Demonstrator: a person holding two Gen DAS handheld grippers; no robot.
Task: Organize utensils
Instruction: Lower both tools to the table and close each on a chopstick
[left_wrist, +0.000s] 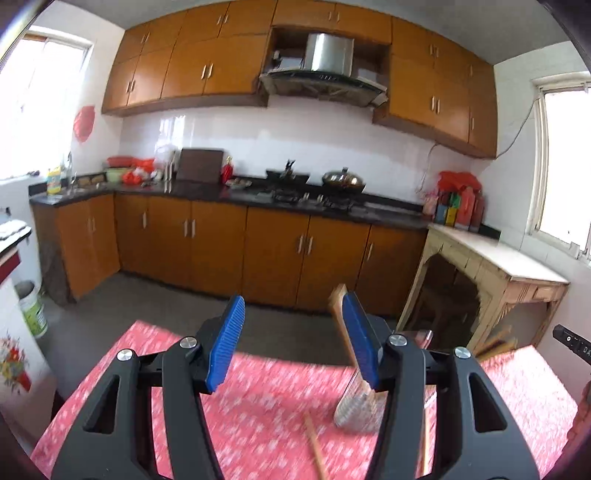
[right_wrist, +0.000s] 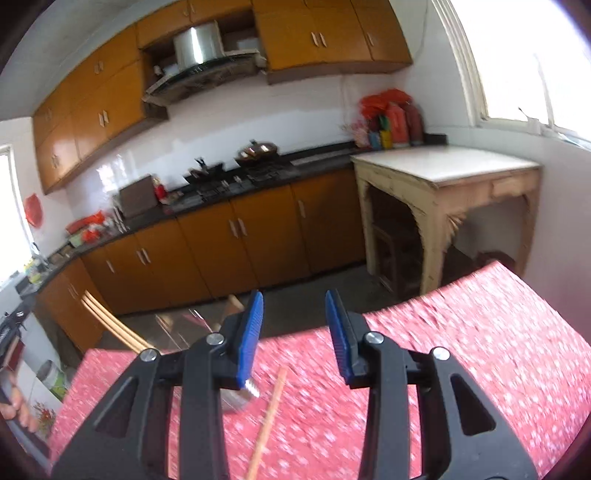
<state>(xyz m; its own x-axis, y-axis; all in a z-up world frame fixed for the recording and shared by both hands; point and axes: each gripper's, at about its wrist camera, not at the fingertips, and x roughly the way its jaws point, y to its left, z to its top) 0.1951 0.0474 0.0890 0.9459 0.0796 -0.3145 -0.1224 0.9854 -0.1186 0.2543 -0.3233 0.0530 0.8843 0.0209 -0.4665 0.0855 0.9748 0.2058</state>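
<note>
So the red floral tablecloth (left_wrist: 258, 406) is the big thing here, both grippers hovering over it. Left gripper (left_wrist: 293, 343) has its fingers spread with nothing pinched; right gripper (right_wrist: 293, 336) is spread too, also empty. On the cloth sits a blurry wooden-handled metal utensil (left_wrist: 356, 406), with a chopstick (right_wrist: 271, 406) just beside it.

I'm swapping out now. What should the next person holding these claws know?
Left claw: open, holding nothing.
Right claw: open, holding nothing.
Things: a wooden-handled utensil and chopsticks lie loose on the red tablecloth; the picture is too blurred to name the utensil.
Done: nothing looks sorted.
Left: pick up and arrange each piece.
</note>
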